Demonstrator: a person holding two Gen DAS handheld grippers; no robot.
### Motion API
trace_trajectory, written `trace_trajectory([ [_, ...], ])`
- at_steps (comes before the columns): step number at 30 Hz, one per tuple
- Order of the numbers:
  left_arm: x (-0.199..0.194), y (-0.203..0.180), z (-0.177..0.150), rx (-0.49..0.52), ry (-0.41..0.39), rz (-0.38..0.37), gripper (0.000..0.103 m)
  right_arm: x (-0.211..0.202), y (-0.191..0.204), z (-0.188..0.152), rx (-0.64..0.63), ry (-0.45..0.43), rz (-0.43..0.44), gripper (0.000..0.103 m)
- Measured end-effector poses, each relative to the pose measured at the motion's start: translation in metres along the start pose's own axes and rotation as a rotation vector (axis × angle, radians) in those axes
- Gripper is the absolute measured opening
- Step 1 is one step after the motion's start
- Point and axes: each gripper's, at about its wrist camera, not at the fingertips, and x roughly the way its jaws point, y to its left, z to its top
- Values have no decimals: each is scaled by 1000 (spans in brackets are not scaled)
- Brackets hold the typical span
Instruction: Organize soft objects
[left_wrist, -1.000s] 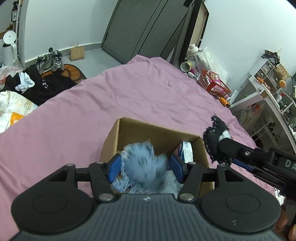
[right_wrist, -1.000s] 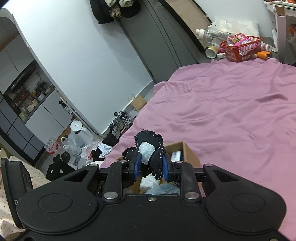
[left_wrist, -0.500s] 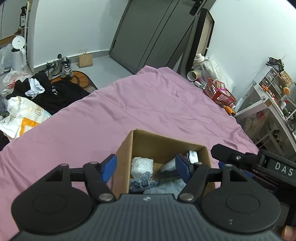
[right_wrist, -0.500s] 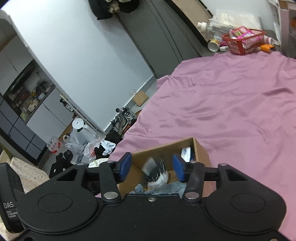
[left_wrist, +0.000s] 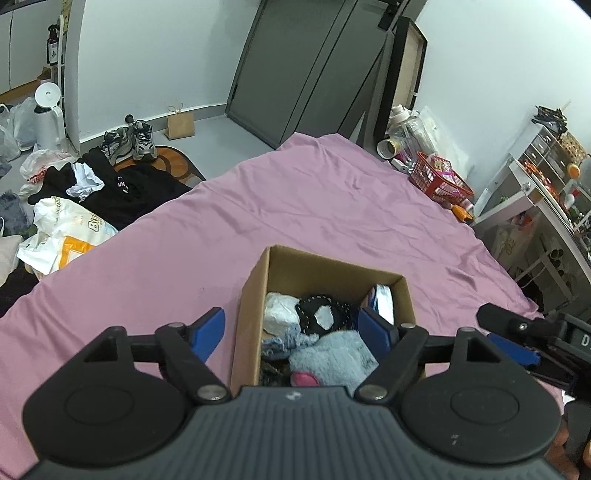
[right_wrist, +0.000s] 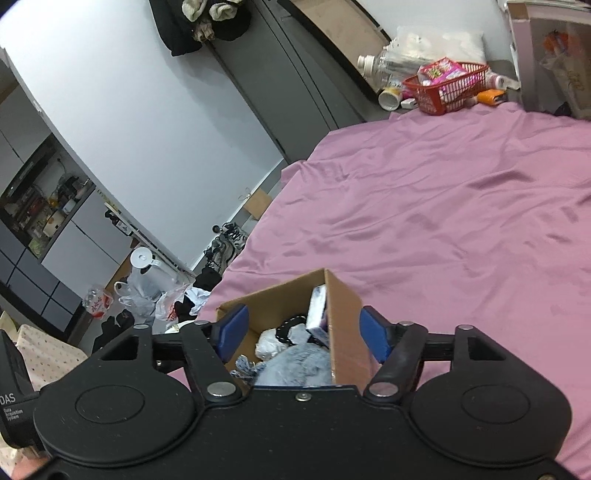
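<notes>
Cardboard box (left_wrist: 255, 299) standing open on the pink bedsheet (left_wrist: 295, 206), near the sheet's close edge. Inside, packed together: a fluffy grey-blue soft toy (left_wrist: 332, 356) at the near side with a pink patch low down, a black piece with a white patch (left_wrist: 321, 314) lying just behind it, a crumpled white cloth (left_wrist: 279, 310) against the left wall, a blue-and-white packet (left_wrist: 382, 297) upright in the right corner. All of it resting below the box rim.

Left gripper (left_wrist: 293, 330) hovering above the box, jaws spread wide, nothing between the blue pads (left_wrist: 208, 328); one pad over the sheet left of the box, the other over the box's right inner wall.

Right gripper (right_wrist: 303, 328) likewise released and empty, spread to either side of the box, seen from the opposite corner. Same toy (right_wrist: 295, 363), white cloth (right_wrist: 269, 338) and packet (right_wrist: 317, 310) visible beneath it.

Beyond the bed: a red basket (left_wrist: 439, 181) on the floor by the far right corner, dark clothes (left_wrist: 118, 188) and a pair of shoes (left_wrist: 135, 138) on the floor to the left.
</notes>
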Motion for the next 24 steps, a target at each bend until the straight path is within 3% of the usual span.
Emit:
trace_trajectory([
  [11, -39, -25, -18, 73, 26, -2, 85, -54, -7, -1, -72, -4, 16, 95],
  [24, -88, -58, -38, 137, 22, 1, 85, -115, -16, -8, -118, 9, 40, 103],
])
